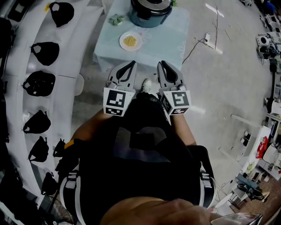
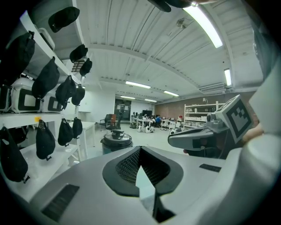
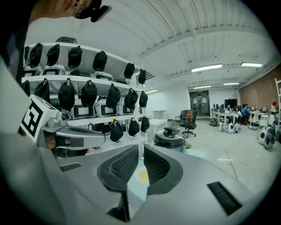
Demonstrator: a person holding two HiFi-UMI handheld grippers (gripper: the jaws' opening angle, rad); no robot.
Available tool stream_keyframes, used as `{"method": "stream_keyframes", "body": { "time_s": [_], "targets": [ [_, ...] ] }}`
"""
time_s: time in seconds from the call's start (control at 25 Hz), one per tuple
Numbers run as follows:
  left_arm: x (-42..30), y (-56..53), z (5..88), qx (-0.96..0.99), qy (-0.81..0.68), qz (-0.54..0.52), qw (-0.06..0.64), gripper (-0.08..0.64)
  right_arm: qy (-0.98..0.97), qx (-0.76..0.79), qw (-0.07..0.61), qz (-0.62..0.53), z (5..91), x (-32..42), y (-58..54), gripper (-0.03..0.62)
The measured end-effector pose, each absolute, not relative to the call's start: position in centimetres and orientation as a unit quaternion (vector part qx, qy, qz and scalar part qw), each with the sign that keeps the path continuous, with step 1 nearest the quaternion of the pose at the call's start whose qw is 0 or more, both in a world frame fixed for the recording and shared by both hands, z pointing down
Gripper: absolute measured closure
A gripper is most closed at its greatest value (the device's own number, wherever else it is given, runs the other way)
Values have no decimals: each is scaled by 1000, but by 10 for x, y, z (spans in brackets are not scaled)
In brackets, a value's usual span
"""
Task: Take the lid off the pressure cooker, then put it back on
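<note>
- 1 pressure cooker (image 1: 150,13), 1 lid (image 3: 169,135), 1 plate (image 1: 131,41) and 2 grippers are seen.
- Cooker is set at the far edge of the tabletop (image 1: 175,30), lid on, w/ the plate closer to the near edge.
- L gripper (image 1: 130,63): jaws pressed shut, nothing held.
- R gripper (image 1: 163,63): jaws closed but for a thin slit, nothing held.
- Cooker is seen well ahead of both jaws, untouched.

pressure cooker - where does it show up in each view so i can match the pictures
Head view: the pressure cooker sits at the top edge, centre, on the pale blue table, partly cut off.
Left gripper view: left of centre, mid-height.
Right gripper view: just right of centre, mid-height.
Shared landmark: the white shelves hung with black bags, on the left in all three.
</note>
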State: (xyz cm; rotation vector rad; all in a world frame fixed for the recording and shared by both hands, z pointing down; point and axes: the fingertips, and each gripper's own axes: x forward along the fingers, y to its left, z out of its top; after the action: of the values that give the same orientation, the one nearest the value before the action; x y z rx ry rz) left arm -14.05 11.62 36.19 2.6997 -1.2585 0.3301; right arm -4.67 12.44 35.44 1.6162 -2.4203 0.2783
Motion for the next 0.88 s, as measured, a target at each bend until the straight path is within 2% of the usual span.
{"method": "stream_keyframes", "body": {
  "time_s": [0.12, 0.24, 0.88],
  "targets": [
    [-143, 105, 362, 895, -427, 108, 71, 552, -824, 548, 110, 91, 355, -42, 112, 549],
    [-145, 91, 363, 891, -436, 108, 70, 552, -827, 544, 112, 87, 358, -40, 96, 509],
    [-111, -43, 357, 863, -483, 126, 74, 552, -864, 479, 132, 81, 365, -7, -61, 460]
  ]
}}
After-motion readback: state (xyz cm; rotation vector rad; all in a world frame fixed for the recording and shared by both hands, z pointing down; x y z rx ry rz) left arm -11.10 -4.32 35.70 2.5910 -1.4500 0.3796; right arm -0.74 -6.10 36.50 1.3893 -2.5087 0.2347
